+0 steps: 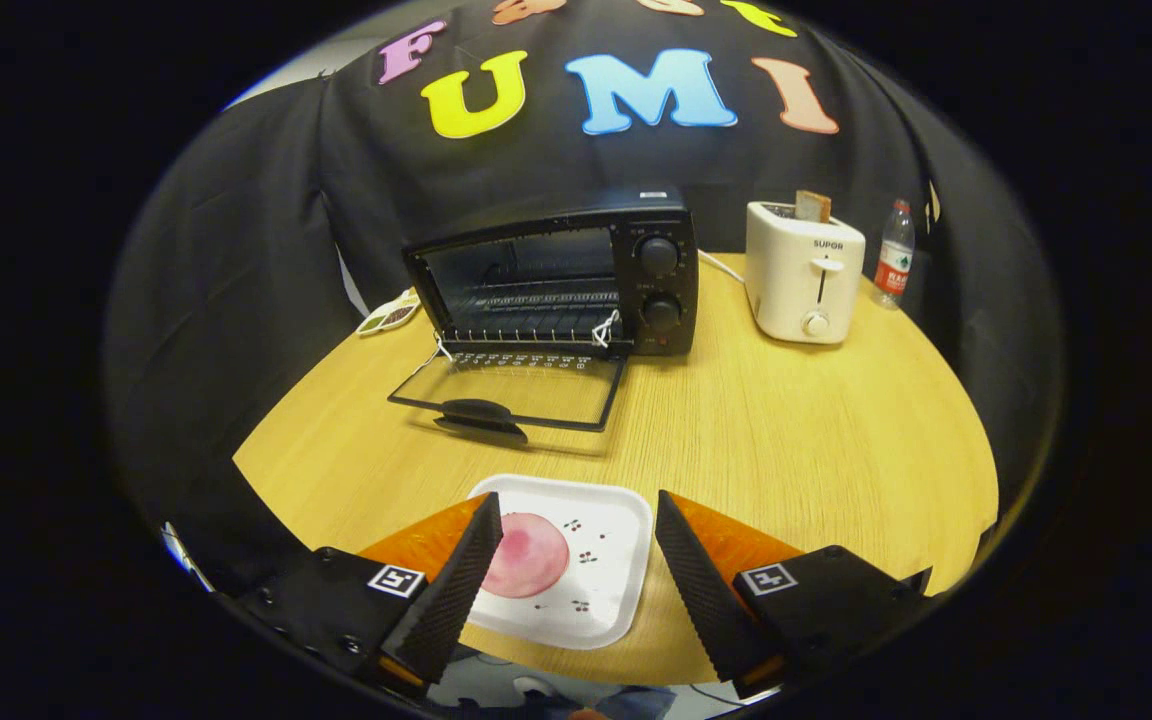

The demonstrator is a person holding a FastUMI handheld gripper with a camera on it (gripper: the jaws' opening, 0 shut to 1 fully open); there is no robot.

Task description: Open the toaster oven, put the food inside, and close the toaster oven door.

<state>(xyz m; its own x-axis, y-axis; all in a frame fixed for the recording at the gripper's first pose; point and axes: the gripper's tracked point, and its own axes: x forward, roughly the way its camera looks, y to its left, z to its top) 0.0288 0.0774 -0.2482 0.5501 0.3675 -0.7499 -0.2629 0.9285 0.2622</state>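
Gripper (pixel 576 510) fingers spread wide, empty, over white plate (pixel 616 520) with pink food (pixel 526 555).

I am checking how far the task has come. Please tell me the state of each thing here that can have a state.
Oven door: open, folded down flat.
Oven: nothing on its rack.
Plate: on the table, pink food on it.
Toaster: lever up, a bread slice sticking out.
Bottle: upright, capped.
Gripper: open, fingers either side of the plate.
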